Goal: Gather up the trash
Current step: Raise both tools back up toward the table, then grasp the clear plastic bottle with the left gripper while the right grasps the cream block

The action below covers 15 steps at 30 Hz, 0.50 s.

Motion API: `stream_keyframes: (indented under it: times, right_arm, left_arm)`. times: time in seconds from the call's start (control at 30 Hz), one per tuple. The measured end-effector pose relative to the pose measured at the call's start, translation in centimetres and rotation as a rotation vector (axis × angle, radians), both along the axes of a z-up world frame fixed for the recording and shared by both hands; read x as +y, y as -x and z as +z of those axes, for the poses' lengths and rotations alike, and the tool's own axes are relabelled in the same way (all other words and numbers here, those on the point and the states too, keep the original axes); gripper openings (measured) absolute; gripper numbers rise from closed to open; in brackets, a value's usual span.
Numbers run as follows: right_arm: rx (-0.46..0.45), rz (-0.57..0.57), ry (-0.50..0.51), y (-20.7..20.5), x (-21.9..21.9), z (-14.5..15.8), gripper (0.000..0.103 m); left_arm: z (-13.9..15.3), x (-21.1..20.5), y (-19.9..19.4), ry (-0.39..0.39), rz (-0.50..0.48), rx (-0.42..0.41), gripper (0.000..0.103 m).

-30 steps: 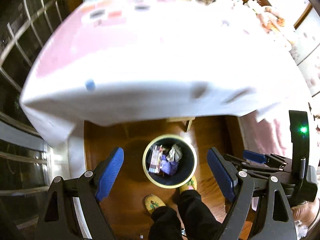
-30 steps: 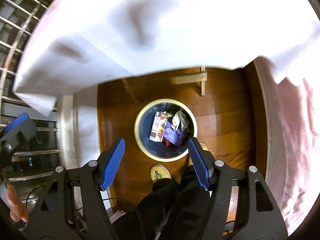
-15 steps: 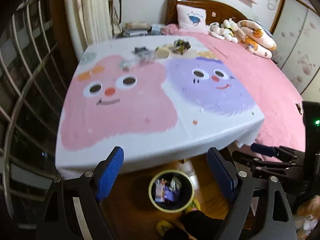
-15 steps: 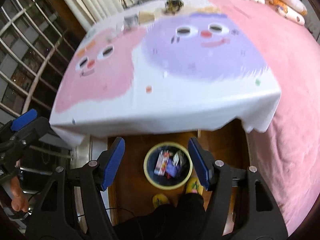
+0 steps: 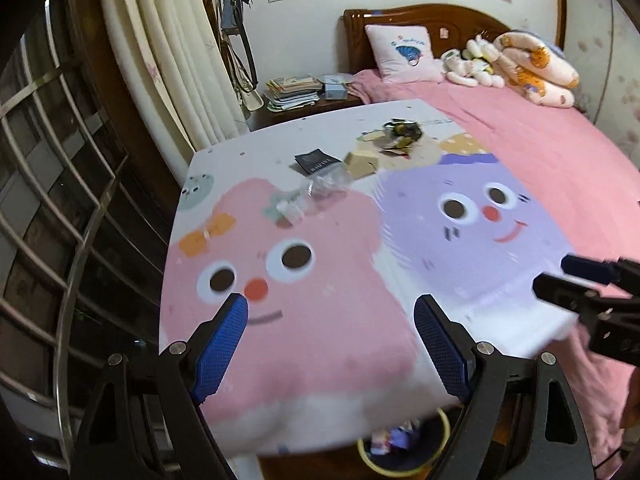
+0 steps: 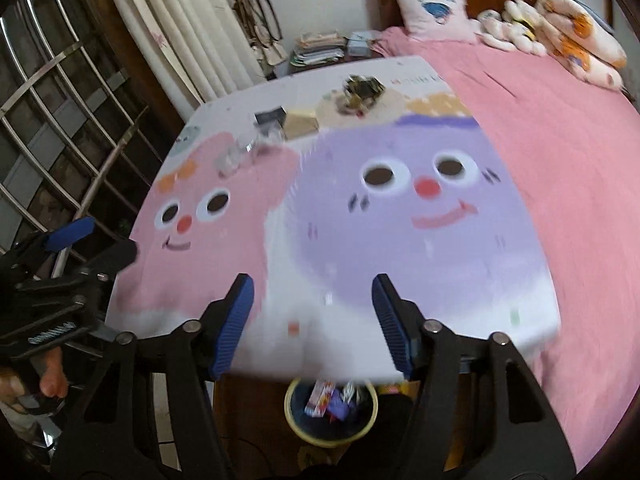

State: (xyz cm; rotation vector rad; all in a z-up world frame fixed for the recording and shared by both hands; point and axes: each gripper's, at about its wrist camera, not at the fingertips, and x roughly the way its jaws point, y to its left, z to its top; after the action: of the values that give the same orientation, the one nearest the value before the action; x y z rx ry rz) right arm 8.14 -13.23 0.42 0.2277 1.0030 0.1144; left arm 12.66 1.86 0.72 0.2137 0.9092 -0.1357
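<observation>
Several pieces of trash lie at the far end of the table (image 5: 320, 360): a crumpled dark wrapper (image 5: 400, 134), a tan box (image 5: 362, 164), a black packet (image 5: 316, 160) and clear plastic (image 5: 316, 192). The right wrist view shows the same wrapper (image 6: 362, 90), box (image 6: 300, 122) and packet (image 6: 270, 117). My left gripper (image 5: 330, 312) hangs open and empty over the pink face on the cloth. My right gripper (image 6: 313, 286) hovers over the near edge with its jaws closing on nothing. The yellow-rimmed bin (image 6: 292, 412) holds wrappers on the floor below the table edge.
A pink bed (image 5: 540, 152) with a pillow and plush toys runs along the right. A nightstand with stacked books (image 5: 296, 90) stands beyond the table. A barred window (image 5: 60, 200) and curtain fill the left. A hand (image 6: 48, 380) holds the left gripper.
Both grippers have risen from low over the bin to above the tabletop, tilting up so the far trash shows. The right jaws have narrowed a little.
</observation>
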Motion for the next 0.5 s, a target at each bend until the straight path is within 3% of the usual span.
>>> stream_keyframes:
  times: [0.3, 0.5]
  right_arm:
    - [0.02, 0.161, -0.059, -17.6, -3.1, -4.1, 0.049]
    - [0.044, 0.252, -0.086, -27.2, -4.5, -7.6, 0.045]
  left_arm:
    - [-6.8, -3.4, -16.0, -0.137, 0.064, 0.086, 0.086]
    - [-11.5, -4.9, -23.6, -0.22, 0.076, 0.126, 0.086]
